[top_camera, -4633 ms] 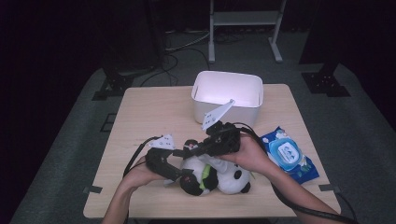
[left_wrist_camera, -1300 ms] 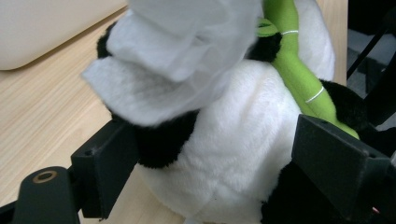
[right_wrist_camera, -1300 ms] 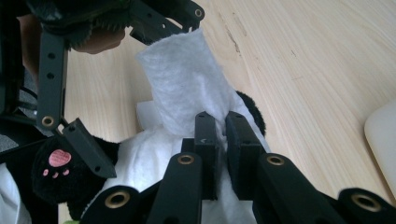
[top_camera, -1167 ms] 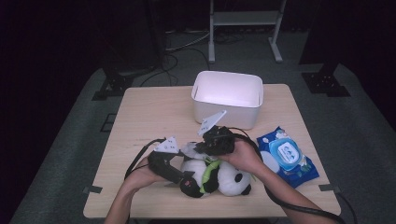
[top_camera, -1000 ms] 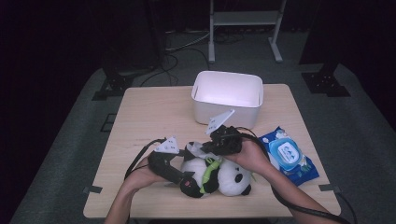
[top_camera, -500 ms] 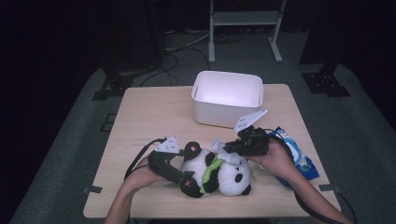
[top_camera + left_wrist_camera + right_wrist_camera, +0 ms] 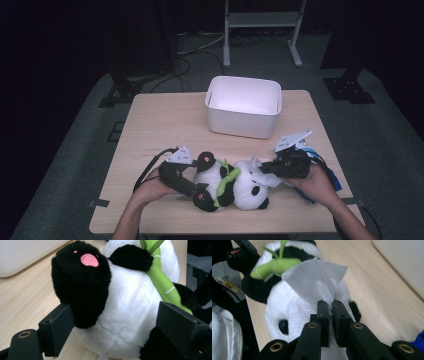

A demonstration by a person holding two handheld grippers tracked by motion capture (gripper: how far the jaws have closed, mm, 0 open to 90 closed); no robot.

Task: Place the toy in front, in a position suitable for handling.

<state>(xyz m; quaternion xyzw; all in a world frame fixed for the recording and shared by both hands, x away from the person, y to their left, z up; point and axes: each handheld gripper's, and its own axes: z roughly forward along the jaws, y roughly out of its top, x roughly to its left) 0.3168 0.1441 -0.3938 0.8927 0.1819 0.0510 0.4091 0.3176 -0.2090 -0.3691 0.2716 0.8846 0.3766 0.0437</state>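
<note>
A panda plush [image 7: 239, 186] holding a green bamboo stalk lies on its back near the table's front edge. My left gripper [image 7: 197, 187] grips its lower body: in the left gripper view the two jaws press on the black leg and the white belly of the panda plush [image 7: 125, 305]. My right gripper [image 7: 266, 170] sits to the right of the panda's head, shut on a white wipe [image 7: 261, 176]. In the right gripper view the wipe [image 7: 317, 282] stands up from the closed right gripper [image 7: 331, 306] and drapes over the panda's face [image 7: 277, 307].
A white plastic bin [image 7: 243, 106] stands at the back middle of the wooden table [image 7: 160, 125]. A blue wipes pack [image 7: 336, 180] lies under my right hand at the table's right edge. Dark floor, cables and a stand's legs surround the table.
My right gripper has moved right and slightly nearer, from above the panda's middle to beside its head, carrying the wipe. The left gripper and the panda have stayed put.
</note>
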